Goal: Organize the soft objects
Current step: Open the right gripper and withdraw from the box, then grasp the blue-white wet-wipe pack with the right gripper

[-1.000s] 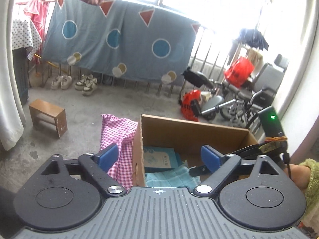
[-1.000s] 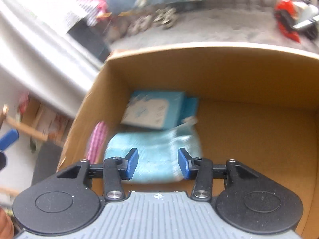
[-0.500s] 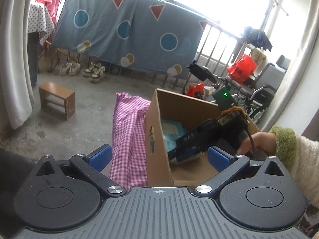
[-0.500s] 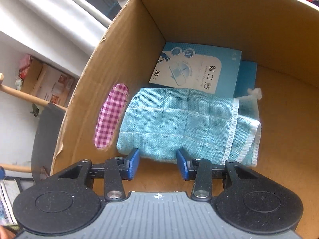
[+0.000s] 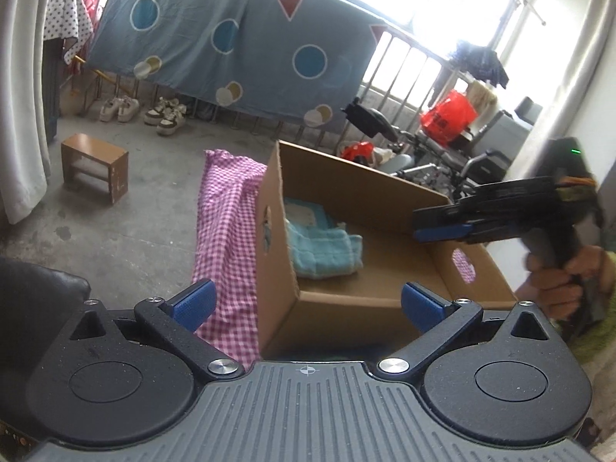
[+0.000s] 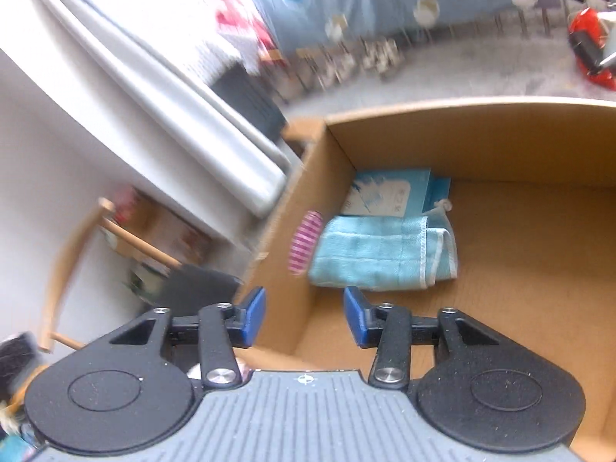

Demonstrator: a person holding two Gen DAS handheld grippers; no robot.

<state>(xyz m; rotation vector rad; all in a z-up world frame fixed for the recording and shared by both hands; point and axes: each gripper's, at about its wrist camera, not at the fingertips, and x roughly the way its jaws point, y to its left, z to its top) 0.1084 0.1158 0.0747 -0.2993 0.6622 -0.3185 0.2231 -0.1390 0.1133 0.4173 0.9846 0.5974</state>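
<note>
Daylight is admitted through the window (image 5: 435, 4), which is blown out to white in the left wrist view. Straight lines are bent by the fisheye lens, and the corners are vignetted black. The left wrist view is rendered sharp. The right wrist view is smeared by motion blur, most strongly across the curtain (image 6: 154, 88) and floor (image 6: 481, 65); its upper left is overexposed.

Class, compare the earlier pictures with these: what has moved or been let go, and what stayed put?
The right gripper has drawn back up out of the cardboard box, its jaws just opening with nothing between them. The blue towel stays folded inside beside the blue packet. The left gripper remains open.
</note>
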